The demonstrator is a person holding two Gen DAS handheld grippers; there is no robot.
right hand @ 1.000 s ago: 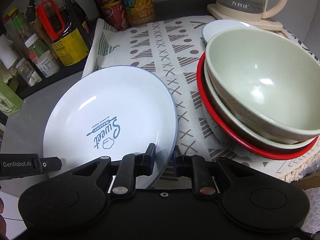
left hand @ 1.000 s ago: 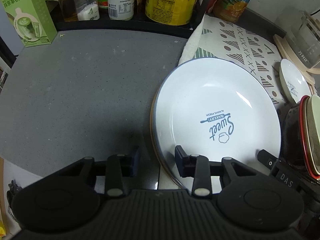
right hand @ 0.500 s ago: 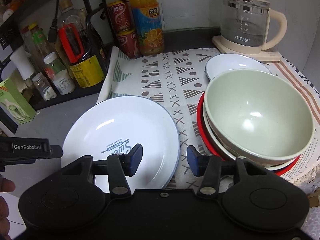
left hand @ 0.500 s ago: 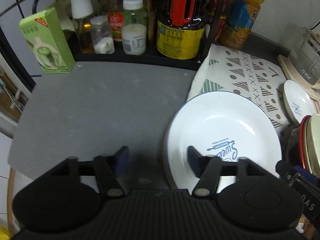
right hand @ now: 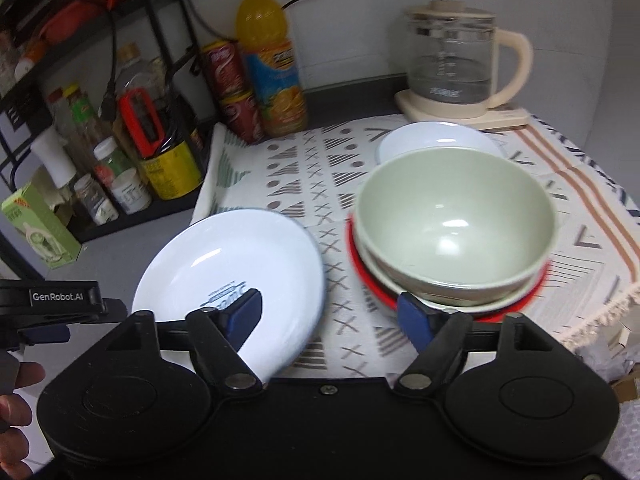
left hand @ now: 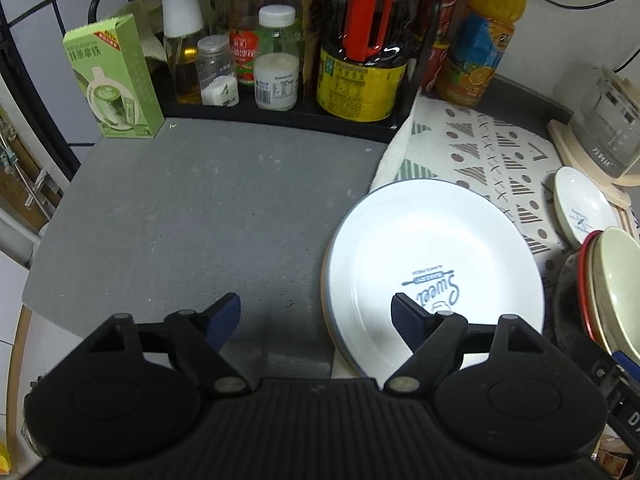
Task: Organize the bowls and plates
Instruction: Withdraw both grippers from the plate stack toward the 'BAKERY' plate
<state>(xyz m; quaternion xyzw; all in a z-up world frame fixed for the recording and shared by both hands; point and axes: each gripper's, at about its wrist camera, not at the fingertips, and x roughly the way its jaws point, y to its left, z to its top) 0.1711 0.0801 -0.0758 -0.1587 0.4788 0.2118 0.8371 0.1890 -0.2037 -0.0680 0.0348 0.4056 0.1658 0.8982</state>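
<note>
A stack of white plates [left hand: 432, 264] with a blue "Sweet" logo lies at the edge of the patterned cloth; it also shows in the right wrist view [right hand: 228, 260]. A pale green bowl [right hand: 452, 224] sits nested in a stack on a red-rimmed dish [right hand: 360, 276]; that stack shows at the right edge of the left wrist view [left hand: 612, 292]. A small white plate [right hand: 436, 140] lies behind it. My left gripper [left hand: 316, 314] is open and empty, above the plates' left rim. My right gripper [right hand: 330, 316] is open and empty, between plates and bowls.
A grey counter [left hand: 192, 220] spreads to the left. A rack of bottles and jars [left hand: 276, 60] and a green carton [left hand: 114, 80] stand at the back. A glass kettle [right hand: 456, 68] stands at the back right. The patterned cloth [right hand: 312, 172] covers the right side.
Both grippers have opened wide and pulled back and up from the plates. The plates stay where they were.
</note>
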